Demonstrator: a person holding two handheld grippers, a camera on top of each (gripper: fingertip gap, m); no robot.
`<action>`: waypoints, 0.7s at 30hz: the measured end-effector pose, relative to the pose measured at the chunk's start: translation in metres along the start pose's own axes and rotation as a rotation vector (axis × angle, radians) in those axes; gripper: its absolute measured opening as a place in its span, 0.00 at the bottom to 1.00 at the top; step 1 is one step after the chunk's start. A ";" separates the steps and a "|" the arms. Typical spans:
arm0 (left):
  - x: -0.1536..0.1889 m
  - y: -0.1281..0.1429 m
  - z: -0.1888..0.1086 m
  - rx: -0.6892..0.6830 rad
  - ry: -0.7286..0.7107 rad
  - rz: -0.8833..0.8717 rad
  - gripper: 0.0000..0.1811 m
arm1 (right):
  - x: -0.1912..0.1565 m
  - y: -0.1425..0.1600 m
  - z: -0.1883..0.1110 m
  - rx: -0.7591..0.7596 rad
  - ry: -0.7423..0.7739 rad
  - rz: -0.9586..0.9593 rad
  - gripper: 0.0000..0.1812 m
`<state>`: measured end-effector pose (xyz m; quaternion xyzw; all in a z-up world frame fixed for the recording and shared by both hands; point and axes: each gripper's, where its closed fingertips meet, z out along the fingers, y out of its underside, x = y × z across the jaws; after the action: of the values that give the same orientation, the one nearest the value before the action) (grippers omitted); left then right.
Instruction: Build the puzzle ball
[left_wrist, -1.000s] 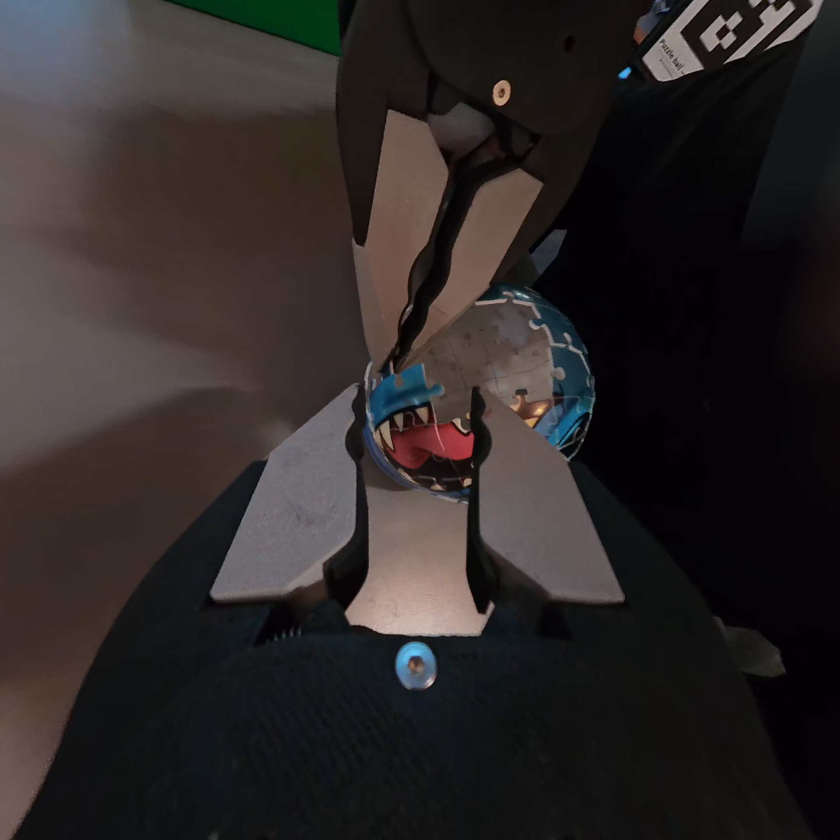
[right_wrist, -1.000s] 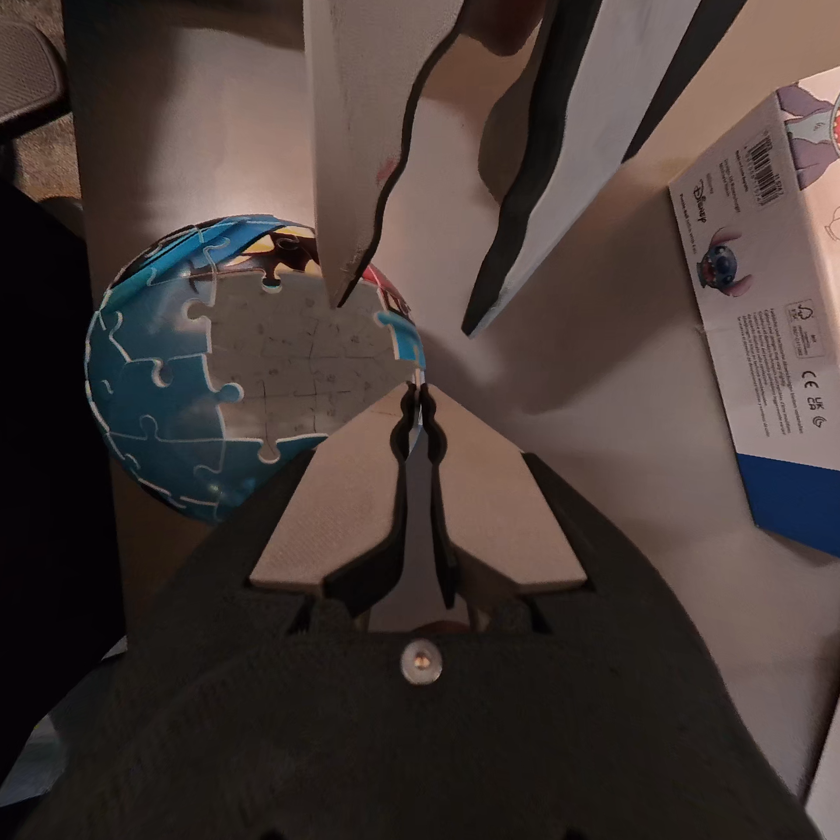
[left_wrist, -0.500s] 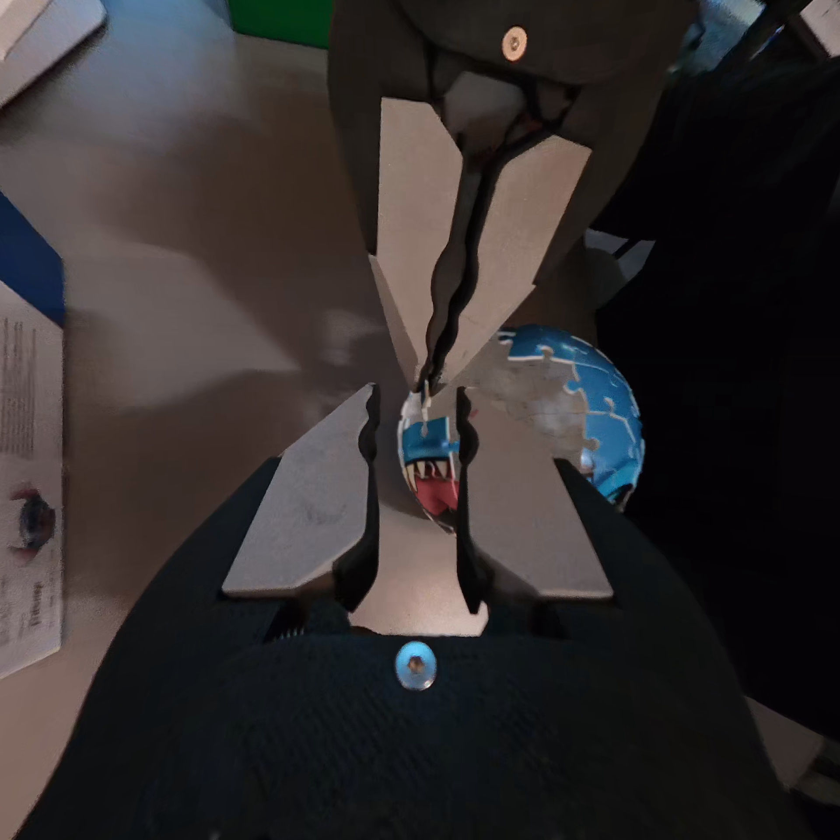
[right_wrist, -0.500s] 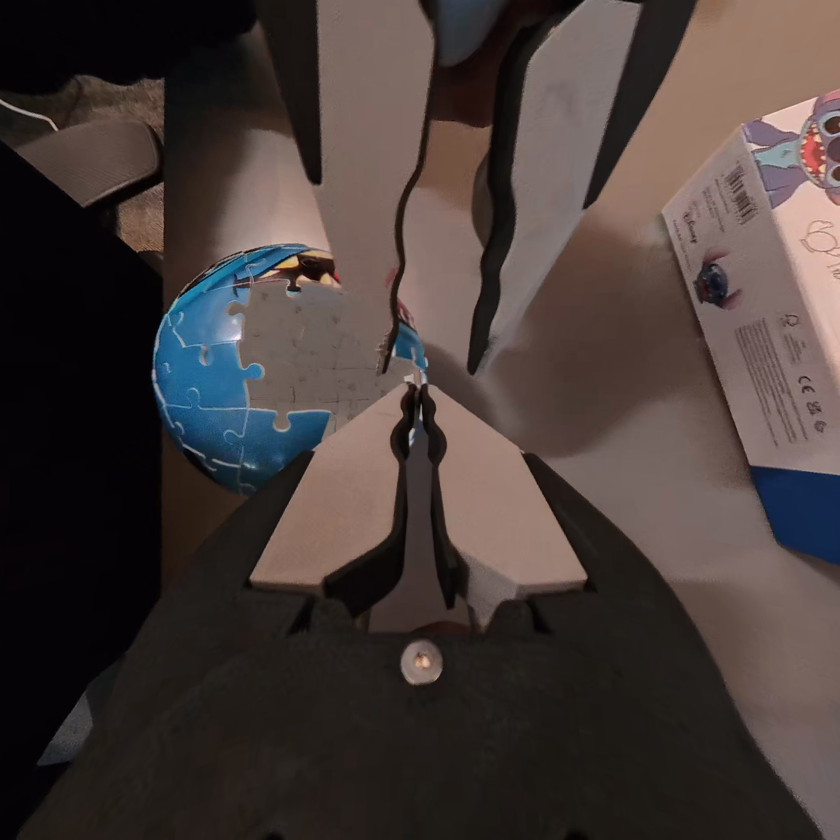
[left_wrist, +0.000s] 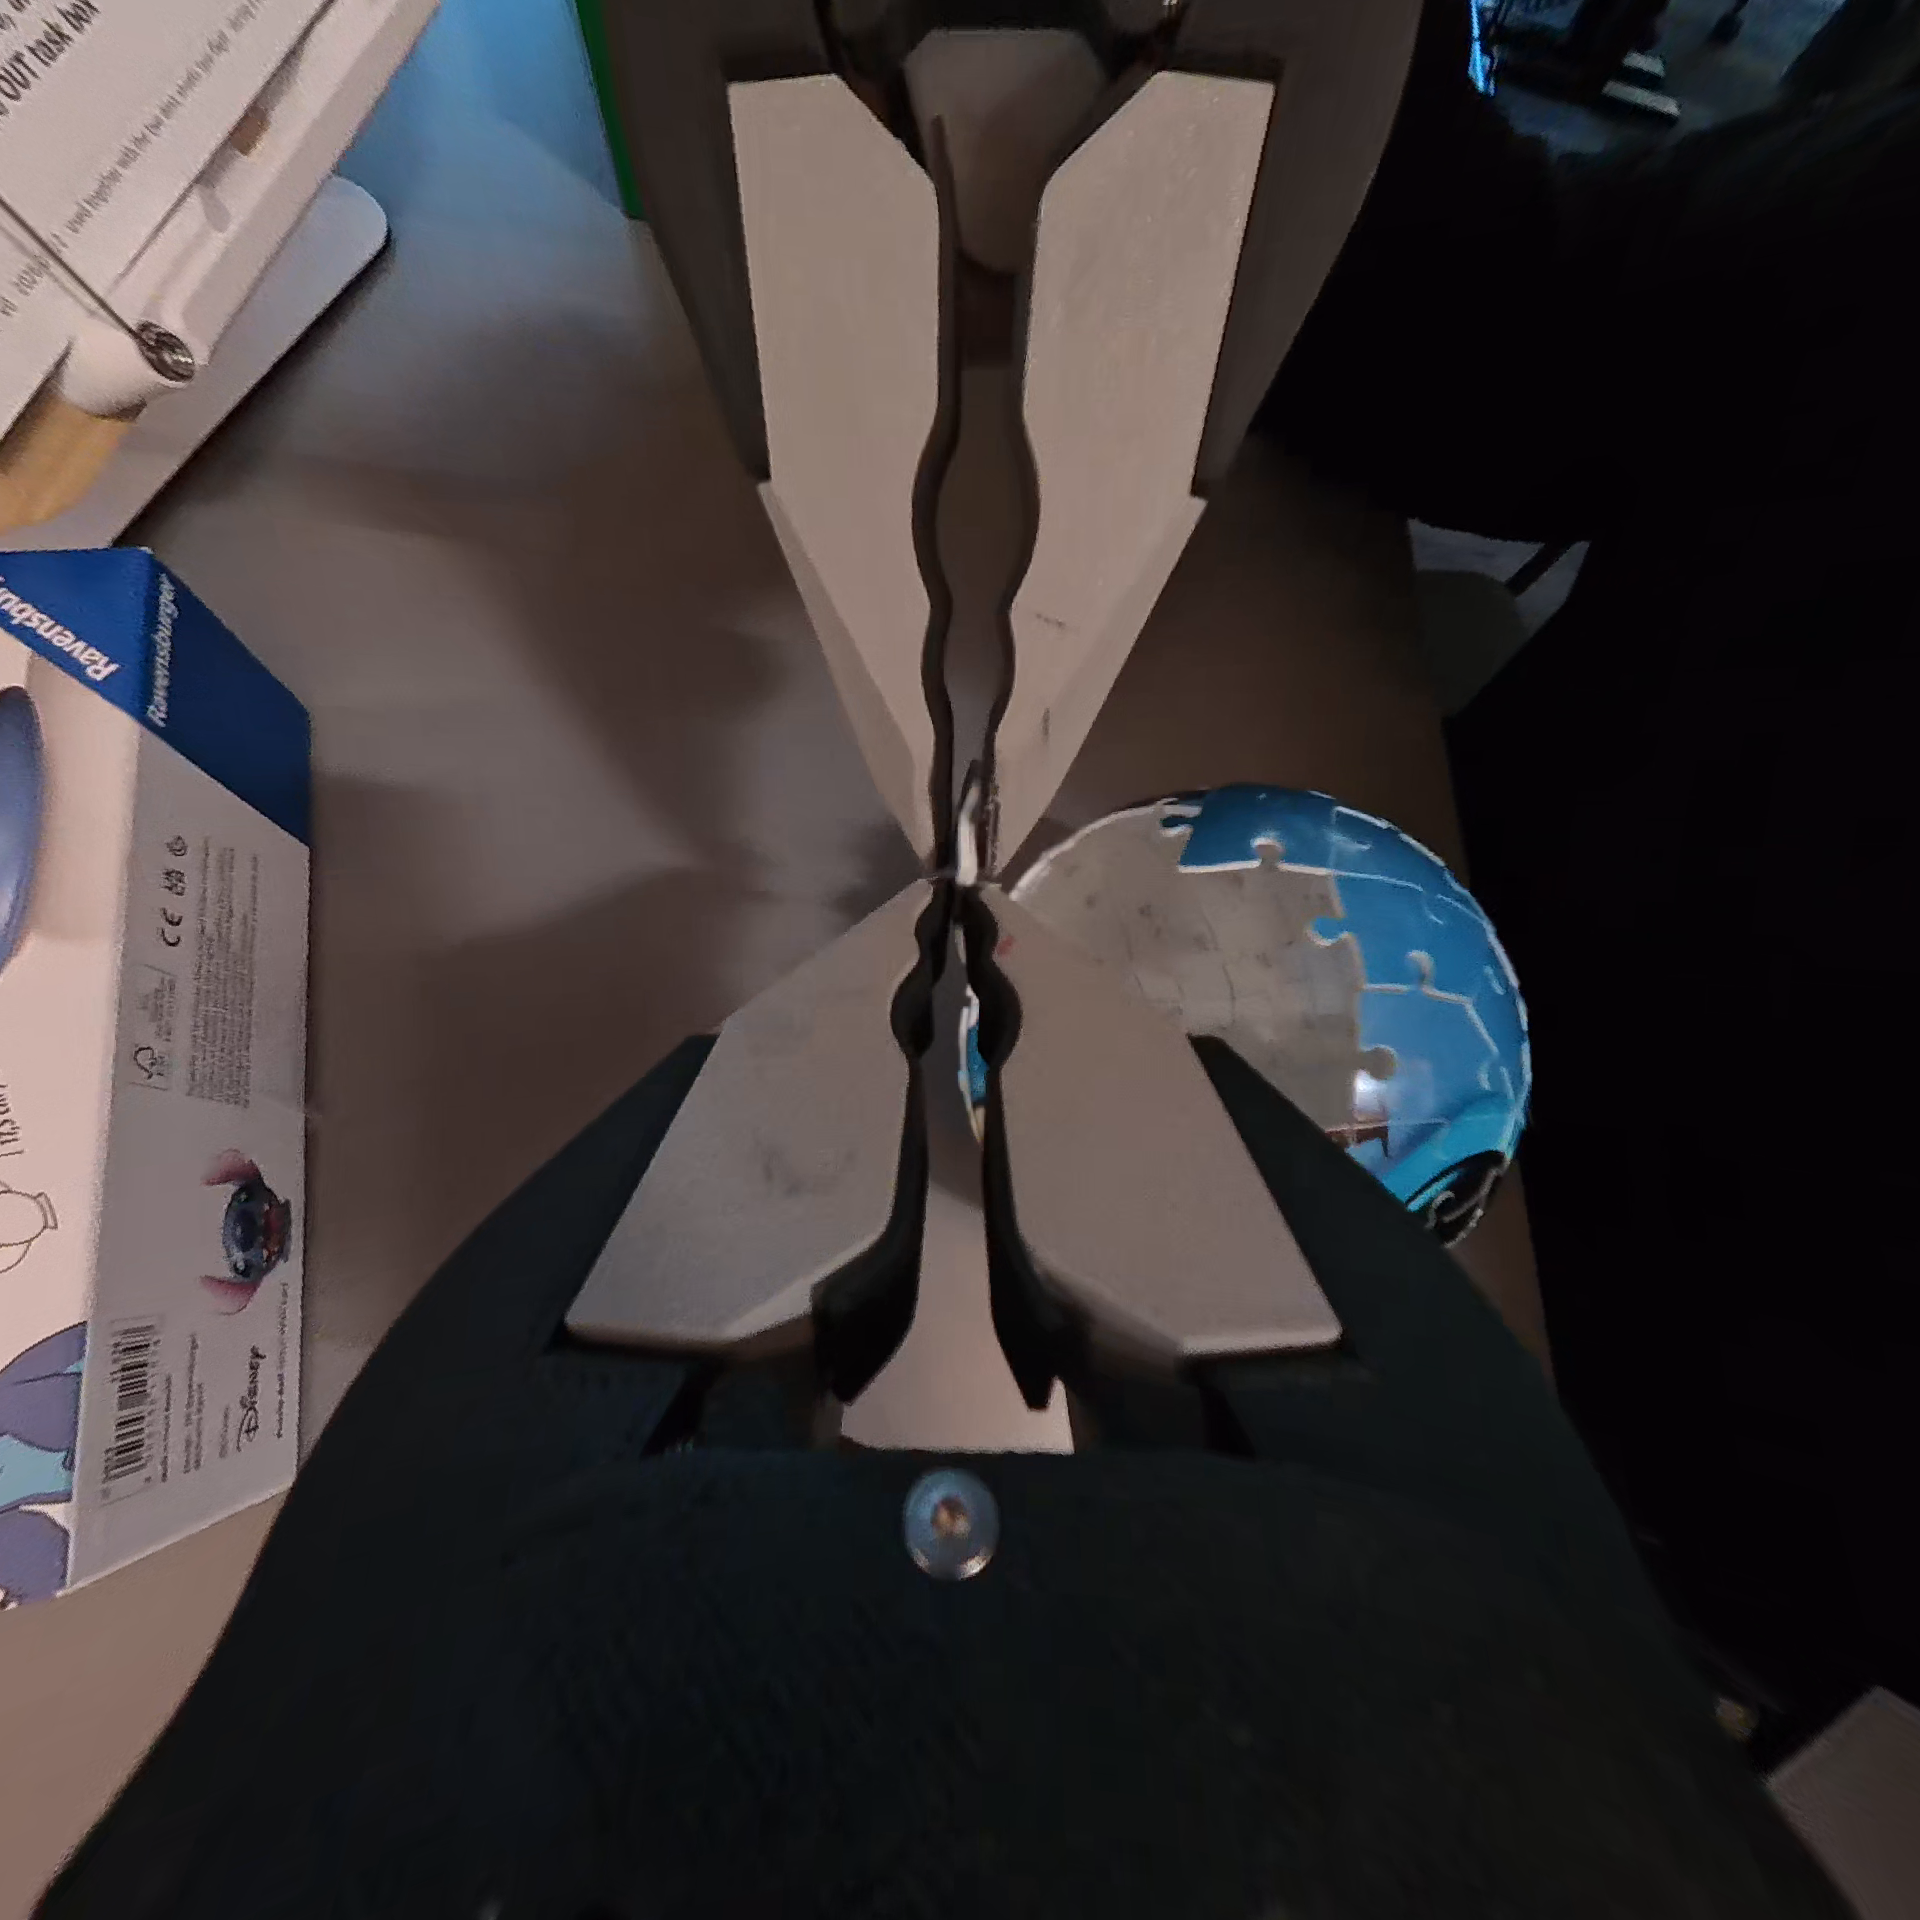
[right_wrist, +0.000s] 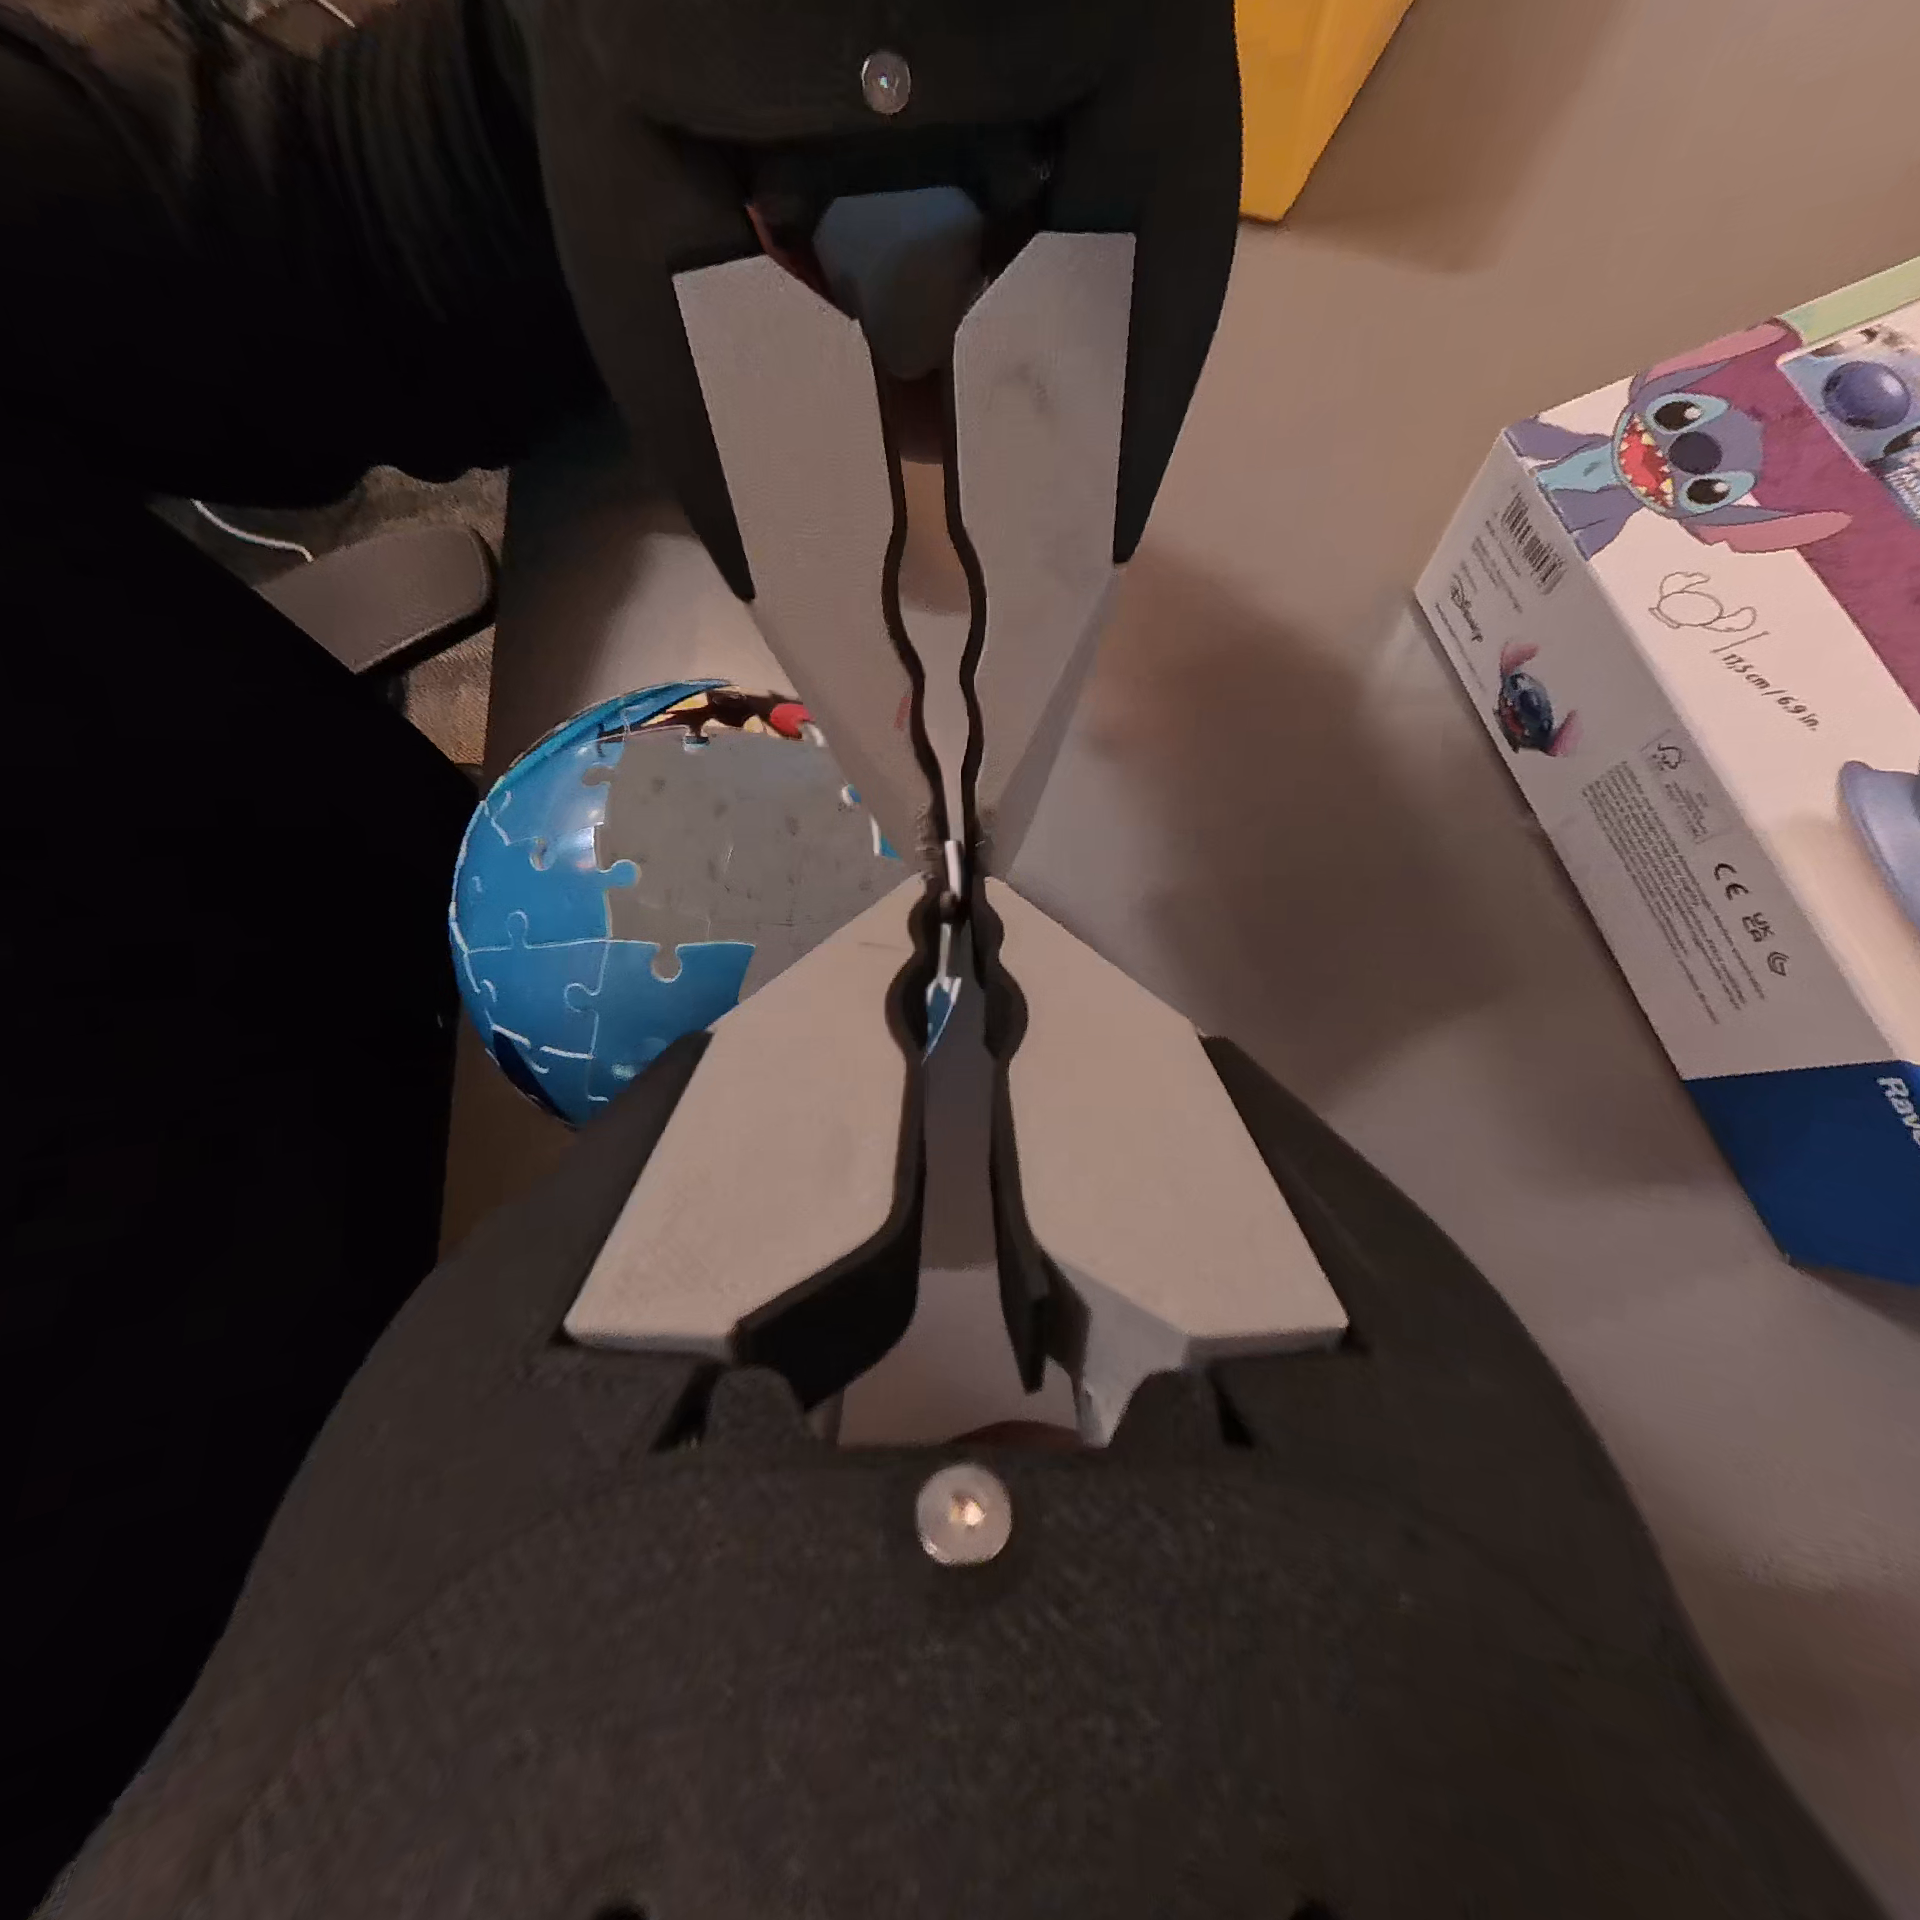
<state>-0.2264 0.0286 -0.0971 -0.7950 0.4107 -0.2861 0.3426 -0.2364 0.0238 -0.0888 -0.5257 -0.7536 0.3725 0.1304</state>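
Observation:
The puzzle ball (left_wrist: 1403, 987) is blue with an open gap that shows its grey inside. It sits on the beige table by the edge, and also shows in the right wrist view (right_wrist: 551, 935). My two grippers meet tip to tip just beside it. My right gripper (right_wrist: 948, 914) is shut on a small white-edged blue puzzle piece (right_wrist: 943, 977). My left gripper (left_wrist: 951, 899) is shut too, and its tips pinch the far end of the same piece (left_wrist: 971, 826). The piece is seen edge-on, so most of it is hidden.
A white and blue puzzle box (left_wrist: 156, 1039) lies on the table on the side away from the ball, also in the right wrist view (right_wrist: 1714, 779). White printed cartons (left_wrist: 125, 177) stand at the far left. A yellow object (right_wrist: 1309, 94) is behind. A person's dark clothing (right_wrist: 156, 935) borders the ball's side. My left and right fingertips are right by each other.
My left gripper was open around the ball's front and has since closed. Both grippers have drawn off the ball to its side and now meet tip to tip on the piece.

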 end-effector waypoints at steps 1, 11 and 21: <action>-0.001 0.000 -0.001 0.008 0.003 -0.007 0.00 | 0.002 0.000 -0.002 0.004 0.006 0.001 0.02; -0.006 0.001 -0.002 0.028 0.031 -0.054 0.00 | 0.008 -0.005 -0.007 0.045 0.027 -0.023 0.00; -0.005 0.004 0.001 0.014 0.045 -0.065 0.00 | 0.007 -0.006 -0.003 0.053 0.018 -0.017 0.00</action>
<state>-0.2295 0.0312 -0.1018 -0.7990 0.3903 -0.3179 0.3291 -0.2412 0.0301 -0.0836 -0.5189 -0.7466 0.3867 0.1542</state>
